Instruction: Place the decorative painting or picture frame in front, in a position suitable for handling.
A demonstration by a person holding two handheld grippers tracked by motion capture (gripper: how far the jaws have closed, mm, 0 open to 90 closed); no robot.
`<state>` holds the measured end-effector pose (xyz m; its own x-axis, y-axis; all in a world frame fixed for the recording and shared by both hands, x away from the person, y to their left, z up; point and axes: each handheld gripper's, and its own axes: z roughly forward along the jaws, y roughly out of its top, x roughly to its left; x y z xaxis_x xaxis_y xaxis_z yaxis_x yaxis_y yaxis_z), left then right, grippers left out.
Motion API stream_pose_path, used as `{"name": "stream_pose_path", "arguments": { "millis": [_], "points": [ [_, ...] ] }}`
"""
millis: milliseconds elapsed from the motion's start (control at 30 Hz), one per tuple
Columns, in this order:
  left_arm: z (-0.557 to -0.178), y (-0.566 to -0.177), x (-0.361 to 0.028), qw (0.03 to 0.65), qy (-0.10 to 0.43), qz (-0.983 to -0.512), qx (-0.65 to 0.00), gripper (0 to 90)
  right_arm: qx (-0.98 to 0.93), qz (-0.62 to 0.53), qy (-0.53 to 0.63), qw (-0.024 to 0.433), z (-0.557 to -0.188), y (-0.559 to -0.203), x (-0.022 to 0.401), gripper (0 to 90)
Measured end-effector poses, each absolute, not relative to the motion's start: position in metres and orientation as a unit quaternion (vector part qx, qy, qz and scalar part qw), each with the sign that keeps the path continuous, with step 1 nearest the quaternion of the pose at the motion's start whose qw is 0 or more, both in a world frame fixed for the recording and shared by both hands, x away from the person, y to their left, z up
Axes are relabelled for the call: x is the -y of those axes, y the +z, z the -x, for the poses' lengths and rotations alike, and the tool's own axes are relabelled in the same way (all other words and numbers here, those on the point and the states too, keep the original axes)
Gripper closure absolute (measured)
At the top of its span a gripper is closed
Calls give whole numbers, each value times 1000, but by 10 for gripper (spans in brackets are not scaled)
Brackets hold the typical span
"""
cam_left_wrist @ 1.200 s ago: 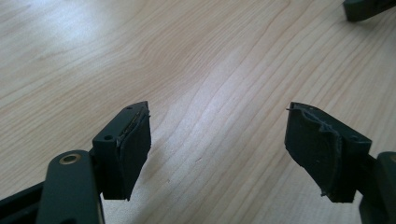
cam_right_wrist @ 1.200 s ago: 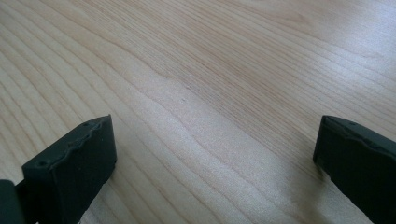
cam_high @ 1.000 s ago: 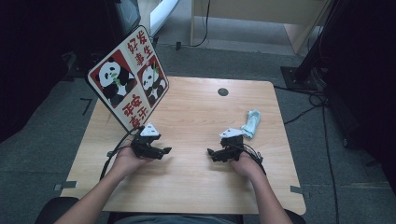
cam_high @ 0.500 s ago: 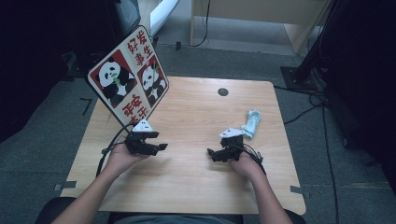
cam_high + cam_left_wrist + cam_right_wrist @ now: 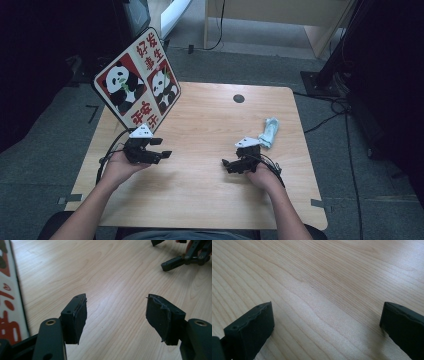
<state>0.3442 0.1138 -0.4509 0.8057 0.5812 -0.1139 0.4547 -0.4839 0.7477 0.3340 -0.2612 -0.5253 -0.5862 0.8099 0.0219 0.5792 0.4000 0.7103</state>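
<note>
My left gripper [image 5: 165, 148] is held a little above the left part of the wooden table [image 5: 210, 120], just in front of a tilted panda sign [image 5: 137, 87]. Its jaws have just been closing a little but stand open with nothing between them [image 5: 116, 300]. The sign's edge [image 5: 7, 302] runs along the left of the left gripper view. My right gripper [image 5: 228, 166] rests low over the table right of centre, open and empty [image 5: 327, 307]. Its jaws [image 5: 158, 253] also appear far off in the left gripper view.
A crumpled light-blue cloth [image 5: 269, 132] lies just behind the right hand. A dark round cable hole [image 5: 239, 98] sits near the table's back edge. Cables trail from both grippers. Dark equipment and a floor with cables surround the table.
The left hand has lifted and drifted left toward the panda sign, its jaws slightly narrower than before. The right hand has stayed where it was.
</note>
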Motion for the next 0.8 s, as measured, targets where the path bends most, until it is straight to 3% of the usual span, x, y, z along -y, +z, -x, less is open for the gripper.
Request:
{"name": "stream_pose_path", "arguments": {
  "millis": [800],
  "points": [
    [-336, -442, -167, 403, 85, -845, -341, 421, -820, -425, 347, 165, -333, -525, 261, 0]
  ]
}}
